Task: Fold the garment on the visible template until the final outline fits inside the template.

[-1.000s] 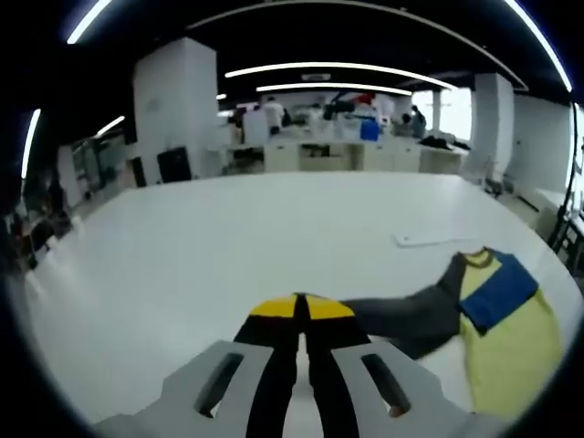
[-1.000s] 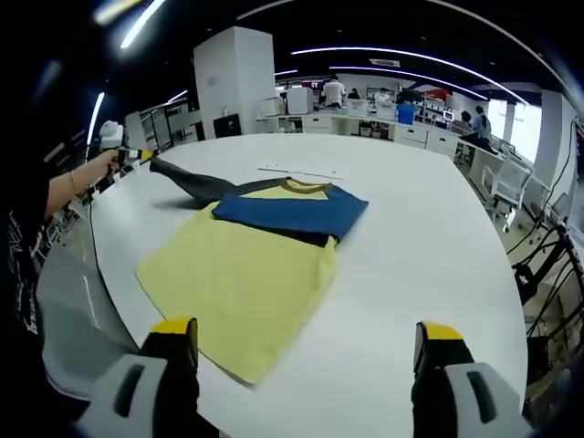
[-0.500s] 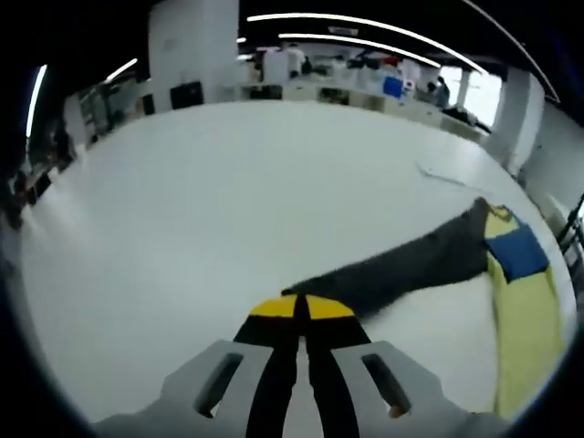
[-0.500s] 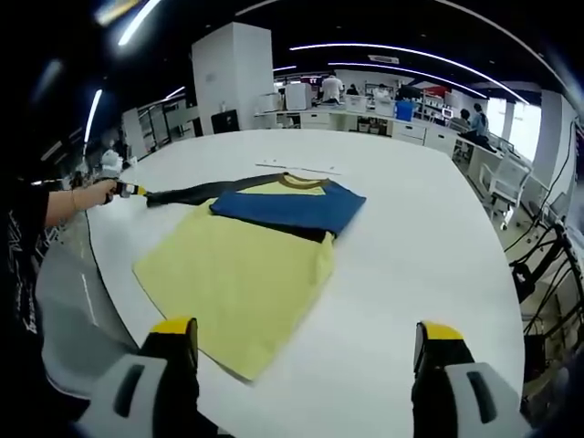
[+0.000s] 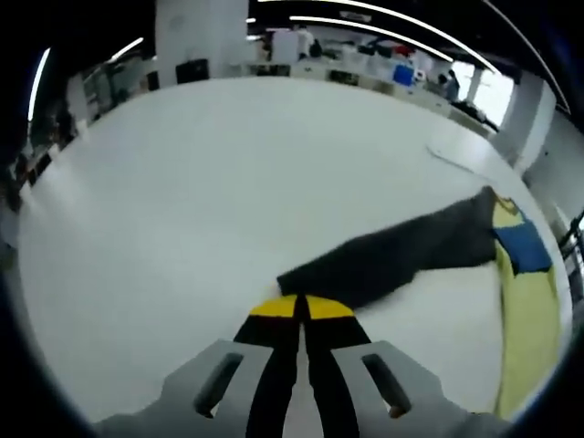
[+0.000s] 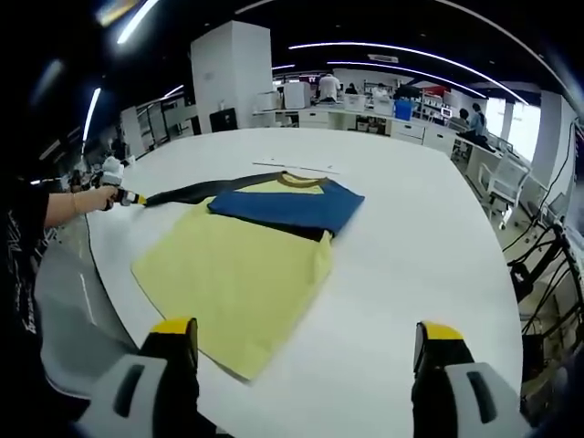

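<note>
- Left claw [image 5: 301,308]: jaws closed tip to tip; whether cloth is pinched between them cannot be told, since the sleeve's [image 5: 401,255] near end lies just beyond the tips in the left gripper view.
- Same claw seen from the right gripper view [image 6: 137,198]: sits at the sleeve's [image 6: 187,191] far tip, at the bench [image 6: 429,246] edge, held out by a hand [image 6: 99,199].
- Sleeve: dark grey, stretched flat and straight on the bench, long axis running from the left claw's tips away to the shirt's [image 5: 529,301] shoulder.
- Shirt [image 6: 242,269]: yellow body spread flat on the white bench, blue panel [image 6: 287,208] folded across the chest near the collar, lower hem pointing toward the right claw [image 6: 306,342].
- Right claw: jaws wide apart, holding nothing, hovering above the bench short of the hem.
- Key relation: sleeve juts sideways off the body, so the coming fold likely runs along that long axis, carrying the cuff back over the blue panel.
- Nearer hand for that: the left, already at the cuff; right claw nearer the hem and better placed for a later fold of the body.
- Thin pale strip [image 6: 297,168] on the bench just past the collar; template outline not otherwise made out.
</note>
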`<state>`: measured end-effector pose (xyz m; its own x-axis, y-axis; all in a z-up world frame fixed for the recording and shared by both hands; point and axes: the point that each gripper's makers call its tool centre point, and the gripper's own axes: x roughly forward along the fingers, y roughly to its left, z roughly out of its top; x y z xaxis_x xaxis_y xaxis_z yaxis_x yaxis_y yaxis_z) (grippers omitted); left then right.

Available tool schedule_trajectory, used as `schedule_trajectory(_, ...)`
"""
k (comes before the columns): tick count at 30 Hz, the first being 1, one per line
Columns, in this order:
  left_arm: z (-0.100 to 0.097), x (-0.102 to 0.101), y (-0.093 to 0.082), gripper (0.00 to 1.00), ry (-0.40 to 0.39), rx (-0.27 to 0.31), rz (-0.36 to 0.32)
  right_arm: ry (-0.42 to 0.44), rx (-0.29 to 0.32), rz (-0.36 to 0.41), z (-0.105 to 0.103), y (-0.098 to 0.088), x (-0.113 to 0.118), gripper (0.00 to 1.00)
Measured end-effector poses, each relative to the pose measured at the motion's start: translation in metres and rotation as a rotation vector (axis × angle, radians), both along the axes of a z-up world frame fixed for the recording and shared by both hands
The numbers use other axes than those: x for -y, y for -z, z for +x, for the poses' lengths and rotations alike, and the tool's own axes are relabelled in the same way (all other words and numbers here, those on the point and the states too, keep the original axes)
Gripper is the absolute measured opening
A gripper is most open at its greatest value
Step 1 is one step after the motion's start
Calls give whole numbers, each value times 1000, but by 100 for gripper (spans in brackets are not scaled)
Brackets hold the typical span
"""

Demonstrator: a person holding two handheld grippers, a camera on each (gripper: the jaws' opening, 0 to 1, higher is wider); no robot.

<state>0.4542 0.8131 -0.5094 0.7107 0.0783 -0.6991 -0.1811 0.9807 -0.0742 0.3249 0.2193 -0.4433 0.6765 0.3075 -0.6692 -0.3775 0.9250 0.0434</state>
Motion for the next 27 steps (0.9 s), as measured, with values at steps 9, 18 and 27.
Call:
schedule_trajectory(9, 19, 2, -40, 0, 16, 98, 20, -12, 0, 11, 1, 1, -2, 99)
schedule_trajectory(18, 53, 34, -95, 0, 114, 233, 69, -20, -1, 18, 1, 3, -3, 99)
schedule_trajectory(27, 91, 98, -143, 0, 253, 352, 64, -24, -1, 25, 2, 4, -3, 99)
